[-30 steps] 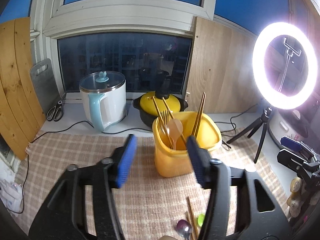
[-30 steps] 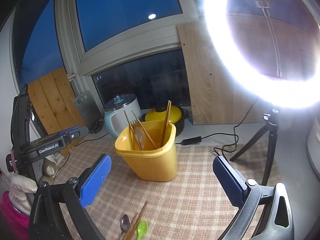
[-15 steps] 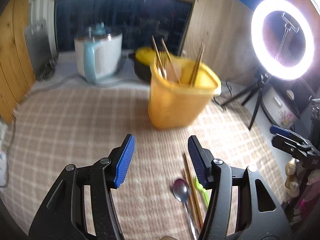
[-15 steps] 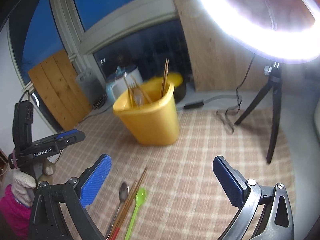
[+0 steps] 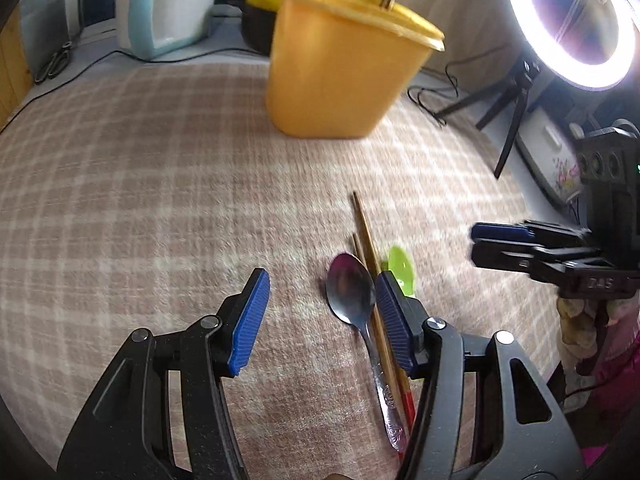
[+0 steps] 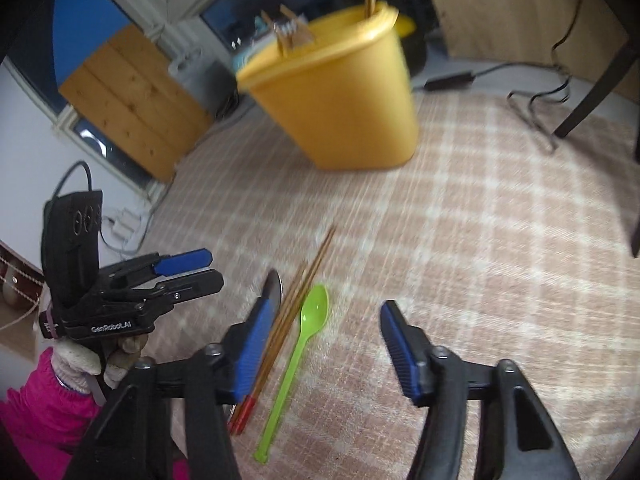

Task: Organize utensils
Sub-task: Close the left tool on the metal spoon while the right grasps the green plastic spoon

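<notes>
Three loose utensils are lying side by side on the checked beige-and-white woven cloth (image 5: 140, 184): a shiny metal spoon (image 5: 352, 296), a pair of brown wooden chopsticks with red ends (image 5: 370, 264), and a bright green plastic spoon (image 6: 298, 356). In the right wrist view the order from left to right is metal spoon, chopsticks, green spoon, all close together, handles pointing toward the cameras. The metal spoon's bowl is partly hidden there behind a blue pad.

The left gripper (image 5: 320, 316) is hanging over the cloth with its blue ribbed pads about half apart, nothing between them but bare cloth; the metal spoon and chopsticks are sitting just by its right-hand pad, which is overlapping the green spoon's bowl in that view. Contact cannot be told.

The right gripper (image 6: 322, 350) is tilting down at the cloth, and its jaws have just been closing; they are standing partly apart, the green spoon lying in the gap nearer the left-hand pad, neither pad pressing on it. The chopsticks are running under that left-hand pad.

Farther back on the cloth a yellow plastic tub (image 5: 340, 60) is standing upright, holding more wooden chopsticks and a fork; it is blurred. Behind it are a white pot with a light blue handle (image 5: 168, 4) and a lit ring light on a small black tripod (image 5: 568, 20). A gloved hand in a pink sleeve (image 6: 80, 364) is holding the left gripper.
</notes>
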Demonstrator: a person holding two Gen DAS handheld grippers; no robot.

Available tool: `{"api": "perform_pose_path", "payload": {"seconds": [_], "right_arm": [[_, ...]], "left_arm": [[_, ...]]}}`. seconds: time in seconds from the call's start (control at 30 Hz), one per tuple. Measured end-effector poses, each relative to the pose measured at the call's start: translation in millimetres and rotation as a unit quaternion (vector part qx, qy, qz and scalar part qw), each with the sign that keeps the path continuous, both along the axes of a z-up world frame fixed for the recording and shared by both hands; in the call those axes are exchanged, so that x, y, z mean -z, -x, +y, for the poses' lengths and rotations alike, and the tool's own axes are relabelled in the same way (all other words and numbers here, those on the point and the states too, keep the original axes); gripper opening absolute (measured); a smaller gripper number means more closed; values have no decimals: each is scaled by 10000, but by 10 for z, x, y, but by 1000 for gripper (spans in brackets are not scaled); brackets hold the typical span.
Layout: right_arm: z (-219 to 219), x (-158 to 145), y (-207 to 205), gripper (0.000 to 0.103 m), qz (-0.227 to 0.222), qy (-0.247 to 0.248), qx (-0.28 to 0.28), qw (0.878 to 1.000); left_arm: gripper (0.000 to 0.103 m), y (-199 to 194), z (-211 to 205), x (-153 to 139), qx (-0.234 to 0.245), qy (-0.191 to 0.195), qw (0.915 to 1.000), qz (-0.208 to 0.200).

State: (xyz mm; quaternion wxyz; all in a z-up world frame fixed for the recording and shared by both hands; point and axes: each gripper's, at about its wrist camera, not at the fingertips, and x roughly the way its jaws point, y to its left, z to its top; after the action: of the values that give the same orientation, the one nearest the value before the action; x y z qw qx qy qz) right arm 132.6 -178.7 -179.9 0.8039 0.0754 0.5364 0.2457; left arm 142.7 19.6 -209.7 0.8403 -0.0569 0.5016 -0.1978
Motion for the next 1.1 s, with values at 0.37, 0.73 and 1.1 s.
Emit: {"api": "perform_pose_path", "payload": {"seconds": [0.37, 0.73, 1.1], "right_arm": [[163, 185, -94, 37, 234, 160, -246, 9993], [30, 93, -37, 37, 191, 128, -126, 9997], [66, 111, -69, 36, 214, 189, -52, 9996]], "left_arm": [[56, -88, -255, 170, 390, -356, 9986, 92], [45, -162, -347, 304, 726, -692, 9950, 17], [43, -189, -513, 337, 946, -903, 9911, -251]]}}
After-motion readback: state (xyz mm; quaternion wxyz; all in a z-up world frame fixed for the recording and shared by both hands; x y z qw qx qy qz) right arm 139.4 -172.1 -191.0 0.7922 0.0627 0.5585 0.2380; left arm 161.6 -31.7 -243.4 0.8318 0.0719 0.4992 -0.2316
